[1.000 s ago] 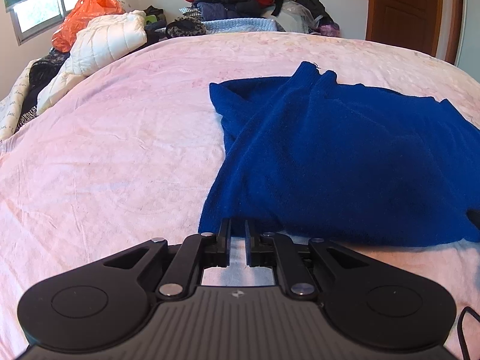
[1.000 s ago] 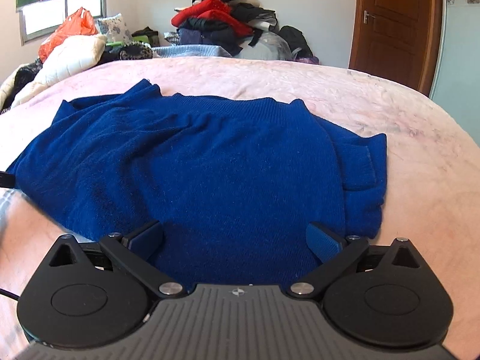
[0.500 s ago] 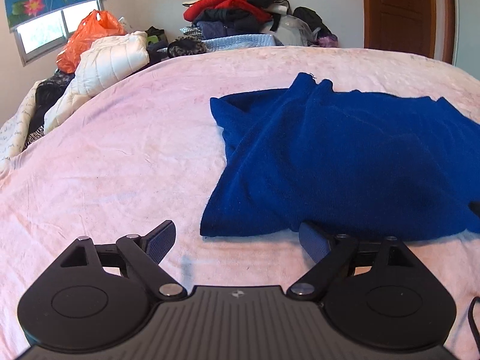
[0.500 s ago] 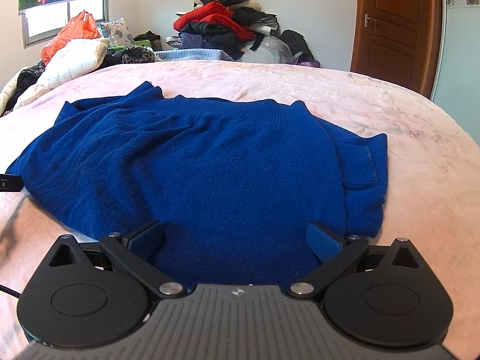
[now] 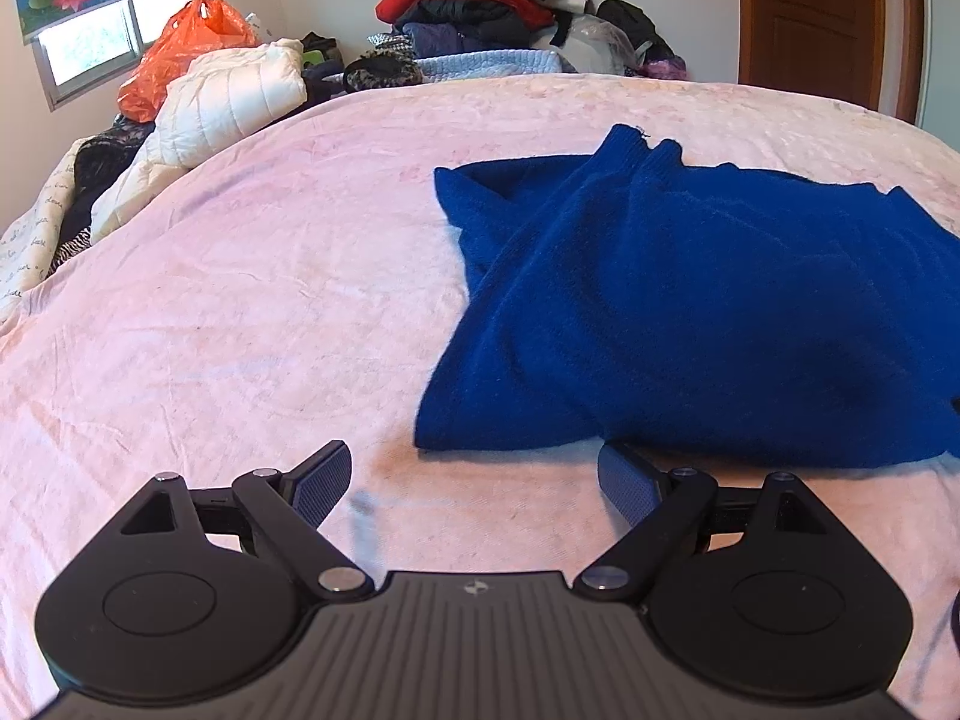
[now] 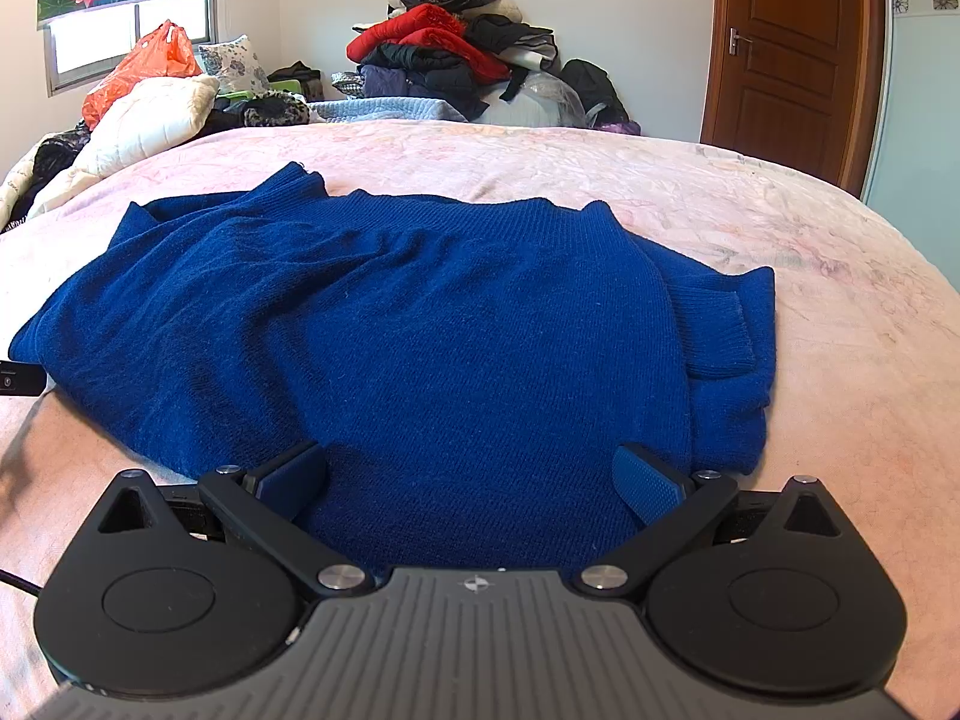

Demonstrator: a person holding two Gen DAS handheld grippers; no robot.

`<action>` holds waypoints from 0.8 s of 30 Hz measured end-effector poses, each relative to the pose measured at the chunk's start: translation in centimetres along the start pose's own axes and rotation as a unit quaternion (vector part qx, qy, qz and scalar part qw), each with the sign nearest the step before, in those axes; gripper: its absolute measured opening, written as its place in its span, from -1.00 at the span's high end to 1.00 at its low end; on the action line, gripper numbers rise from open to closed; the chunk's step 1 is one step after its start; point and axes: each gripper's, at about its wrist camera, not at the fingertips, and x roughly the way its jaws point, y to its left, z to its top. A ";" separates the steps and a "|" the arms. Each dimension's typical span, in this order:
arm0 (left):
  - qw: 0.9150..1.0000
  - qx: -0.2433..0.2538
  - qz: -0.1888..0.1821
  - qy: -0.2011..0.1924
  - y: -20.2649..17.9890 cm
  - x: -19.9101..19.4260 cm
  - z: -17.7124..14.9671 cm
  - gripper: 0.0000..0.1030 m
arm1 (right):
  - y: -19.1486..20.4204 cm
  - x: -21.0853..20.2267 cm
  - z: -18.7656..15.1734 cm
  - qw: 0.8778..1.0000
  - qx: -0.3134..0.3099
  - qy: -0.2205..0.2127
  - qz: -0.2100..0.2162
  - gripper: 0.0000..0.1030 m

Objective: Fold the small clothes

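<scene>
Left wrist view: left gripper (image 5: 474, 483) gaped empty, sweater (image 5: 690, 312) ahead-right; right gripper (image 6: 471, 480) apart, probably nearer, over its hem.

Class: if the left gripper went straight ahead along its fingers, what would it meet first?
Probably the pink bedsheet, near the blue sweater's hem. The left gripper stands open with nothing between its fingers, though depth is unclear.

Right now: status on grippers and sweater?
Left gripper open, jaws just opened, nothing between them. Right gripper open over sweater, no grip. Sweater part-folded on bed. Nothing in the way.
</scene>
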 end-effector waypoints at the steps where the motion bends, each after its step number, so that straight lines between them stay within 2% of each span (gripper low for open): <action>1: 1.000 0.000 0.005 -0.001 0.3 0.0 -0.1 -0.75 | 0.0 0.0 0.0 1.000 0.000 -0.001 0.000 -1.00; 5: 0.999 -0.014 0.039 0.003 2.8 0.7 0.0 -0.75 | 0.4 -0.7 0.2 1.000 0.001 -0.018 -0.001 -0.99; 8: 0.998 -0.037 0.057 0.016 4.9 1.8 0.3 -0.75 | 1.1 -1.5 1.5 0.999 0.003 -0.040 0.023 -0.99; 11: 0.997 -0.060 0.048 0.014 6.3 1.8 0.7 -0.75 | 3.3 -2.1 3.1 0.997 -0.031 -0.050 0.047 -0.99; 16: 0.997 -0.053 0.047 -0.001 6.0 1.2 1.1 -0.75 | 8.4 -1.6 4.5 0.988 -0.109 -0.046 0.099 -0.99; 20: 0.997 -0.059 0.050 0.001 6.5 1.3 1.4 -0.75 | 13.3 -1.4 4.3 0.971 -0.201 -0.053 0.115 -0.98; 24: 0.996 -0.066 0.052 0.006 7.2 1.5 1.7 -0.75 | 18.5 -1.5 2.8 0.939 -0.327 -0.074 0.081 -0.98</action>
